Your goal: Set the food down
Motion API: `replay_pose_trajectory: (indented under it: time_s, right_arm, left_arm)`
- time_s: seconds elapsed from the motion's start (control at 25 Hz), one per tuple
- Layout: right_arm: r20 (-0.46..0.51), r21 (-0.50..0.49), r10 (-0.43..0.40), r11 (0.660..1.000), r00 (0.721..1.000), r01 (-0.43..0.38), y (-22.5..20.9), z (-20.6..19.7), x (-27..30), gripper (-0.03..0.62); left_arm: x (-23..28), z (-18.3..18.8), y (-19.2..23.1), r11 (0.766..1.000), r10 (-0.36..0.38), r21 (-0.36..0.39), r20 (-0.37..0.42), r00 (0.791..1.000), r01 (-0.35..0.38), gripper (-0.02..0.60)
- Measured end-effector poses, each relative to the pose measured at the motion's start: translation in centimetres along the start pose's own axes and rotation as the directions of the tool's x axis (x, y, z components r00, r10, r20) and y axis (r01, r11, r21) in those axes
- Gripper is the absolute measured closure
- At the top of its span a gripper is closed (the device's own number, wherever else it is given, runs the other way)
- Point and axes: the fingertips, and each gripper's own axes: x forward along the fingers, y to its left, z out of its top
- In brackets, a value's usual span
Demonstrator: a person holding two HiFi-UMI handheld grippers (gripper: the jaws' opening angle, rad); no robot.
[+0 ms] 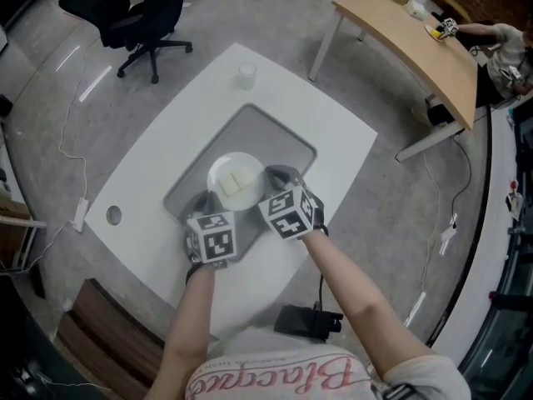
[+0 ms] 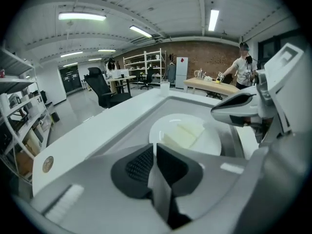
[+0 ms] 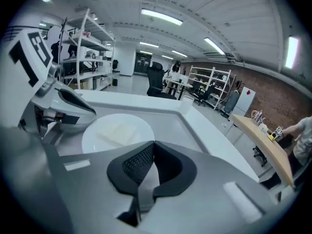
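Observation:
A white plate [image 1: 215, 172] carrying pale yellow food pieces [image 1: 236, 182] rests flat in the grey tray [image 1: 279, 136] sunk into the white table [image 1: 333, 132]. My left gripper [image 1: 206, 200] is at the plate's near left rim. Its jaws stand almost together, with only a thin slit and nothing clearly between them. My right gripper [image 1: 280, 174] is at the near right rim, shut and empty. The left gripper view shows its tips [image 2: 155, 147] right at the plate [image 2: 214, 145] with the food [image 2: 187, 133] beyond. The right gripper view has its tips [image 3: 152, 144] just short of the plate [image 3: 95, 138].
A small white cup [image 1: 246, 75] stands on the table's far side. A round port [image 1: 114, 215] sits at the left edge. On the floor are a black office chair [image 1: 141, 15], a wooden desk [image 1: 416, 40] where a person [image 1: 506, 52] sits, and a black pedal [image 1: 308, 322].

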Motion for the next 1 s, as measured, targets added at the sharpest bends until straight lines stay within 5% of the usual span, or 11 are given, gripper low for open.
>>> replay_pose_trajectory:
  time_s: [0.24,0.44,1.0]
  right_arm:
    - [0.187,0.088,-0.009,0.996,0.982,-0.008,0.0,3.6,-5.6,0.592]
    - [0.337,0.118,-0.036,0.993,0.941,-0.005,1.1,6.8,-11.4,0.592]
    - [0.545,0.175,-0.124,0.984,0.829,0.032,5.0,8.1,-24.3,0.592]
  left_arm:
    - [-4.8,3.6,0.5,1.000,-0.011,-0.009,0.149,0.989,0.013,0.581]
    - [-9.1,6.4,0.2,0.999,-0.042,-0.005,0.290,0.956,0.045,0.581]
    - [-21.7,10.0,-0.6,0.986,-0.160,0.059,0.600,0.783,0.156,0.581]
